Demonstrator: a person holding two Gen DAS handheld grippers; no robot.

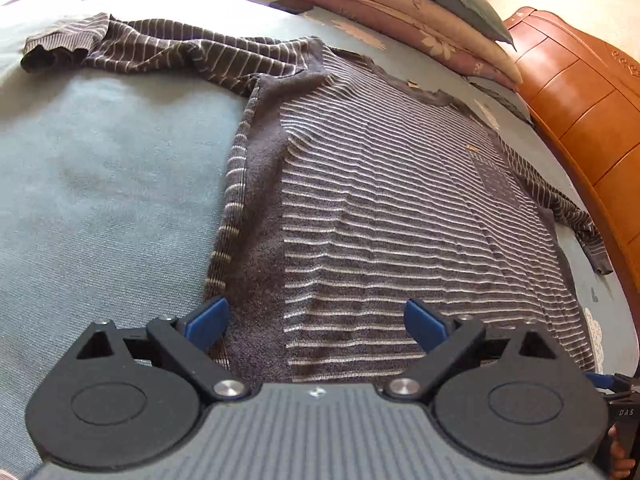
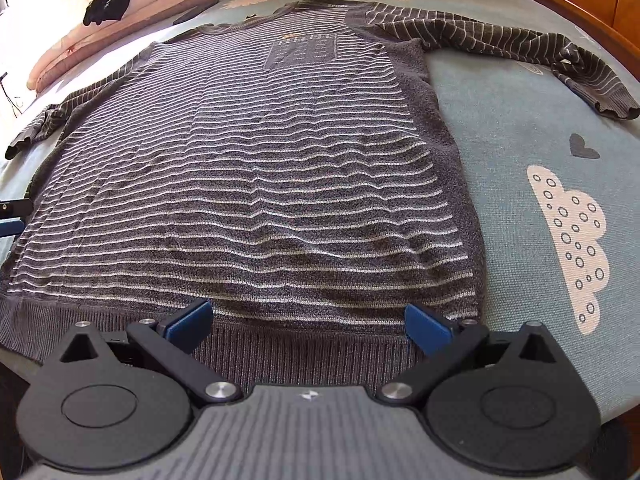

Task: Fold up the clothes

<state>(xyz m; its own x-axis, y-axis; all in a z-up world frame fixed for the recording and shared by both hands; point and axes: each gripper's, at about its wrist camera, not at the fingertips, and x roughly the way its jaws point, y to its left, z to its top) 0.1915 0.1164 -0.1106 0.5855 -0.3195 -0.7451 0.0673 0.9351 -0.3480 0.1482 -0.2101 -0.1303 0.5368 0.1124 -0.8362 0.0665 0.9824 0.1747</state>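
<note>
Grey knit with pale stripes, the sweater [image 2: 248, 168] lies spread flat on our bed sheet [image 2: 520, 128], both sleeves flung outward; its ribbed hem [image 2: 280, 344] sits nearest us. Our right gripper [image 2: 308, 320] hangs over that hem with its blue pads [image 2: 192, 322] spread wide, pinching nothing; our left gripper [image 1: 316, 320] hovers over the sweater's side edge, likewise spread with only cloth beneath; folded quilts [image 1: 400, 4] lie beyond the collar.
</note>
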